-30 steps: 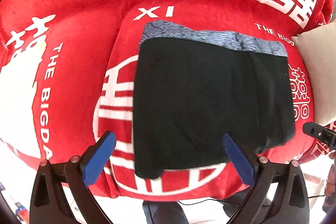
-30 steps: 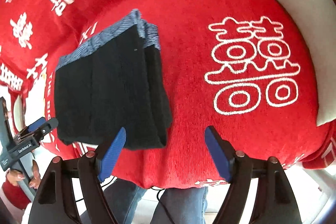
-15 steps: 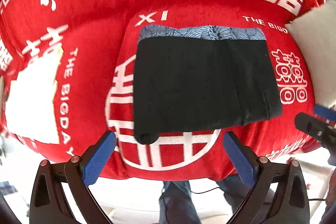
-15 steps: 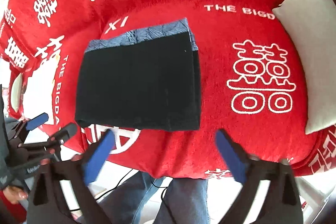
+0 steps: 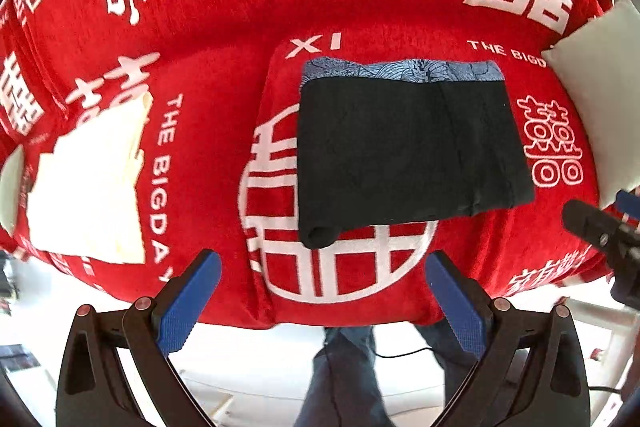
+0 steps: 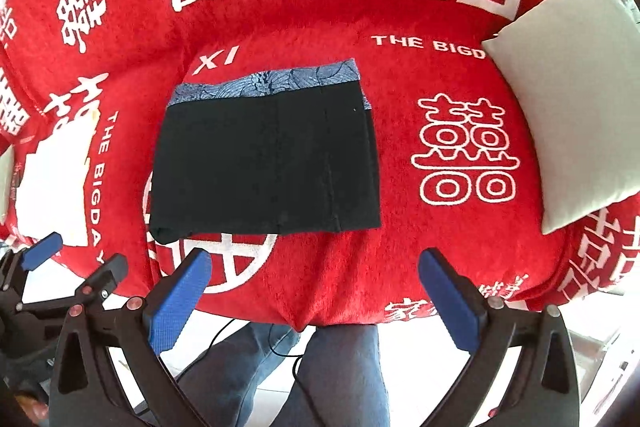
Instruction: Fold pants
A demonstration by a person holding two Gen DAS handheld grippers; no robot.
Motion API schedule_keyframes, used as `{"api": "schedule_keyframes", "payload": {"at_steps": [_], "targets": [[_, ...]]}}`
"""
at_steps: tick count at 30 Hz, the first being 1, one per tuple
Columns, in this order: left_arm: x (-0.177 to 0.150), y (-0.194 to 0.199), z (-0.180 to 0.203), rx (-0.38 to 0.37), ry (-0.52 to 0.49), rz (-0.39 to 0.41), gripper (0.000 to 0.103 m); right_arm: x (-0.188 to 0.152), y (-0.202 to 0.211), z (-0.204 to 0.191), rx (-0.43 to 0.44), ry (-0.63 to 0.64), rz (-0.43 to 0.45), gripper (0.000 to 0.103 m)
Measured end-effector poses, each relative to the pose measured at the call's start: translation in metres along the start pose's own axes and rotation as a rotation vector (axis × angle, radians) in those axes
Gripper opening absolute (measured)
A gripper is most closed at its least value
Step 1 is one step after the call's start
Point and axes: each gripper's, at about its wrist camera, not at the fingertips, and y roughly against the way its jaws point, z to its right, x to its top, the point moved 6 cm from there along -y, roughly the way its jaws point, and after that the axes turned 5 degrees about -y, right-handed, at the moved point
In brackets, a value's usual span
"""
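Now one folded pants (image 5: pixel 408 151), two claws: left claw (image 5: pixel 322 301), right claw (image 6: pixel 314 297), both apart, empty.

Right edge of grey cushion (image 5: pixel 600 115) cropped.

Left gripper (image 5: pixel 322 301): black angular frame, blue textured pads, silver screws. Right gripper (image 6: pixel 314 297): identical build. The person wears blue jeans (image 6: pixel 340 379).
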Motion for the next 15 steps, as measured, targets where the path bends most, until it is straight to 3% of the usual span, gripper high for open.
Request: {"api": "schedule_keyframes", "payload": {"at_steps": [15], "targets": [[-0.004,0.012,0.007,-0.029,-0.066,0.019,0.102,-0.010,0.017,-0.012,-0.072,0.012,0.016,0.103]]}}
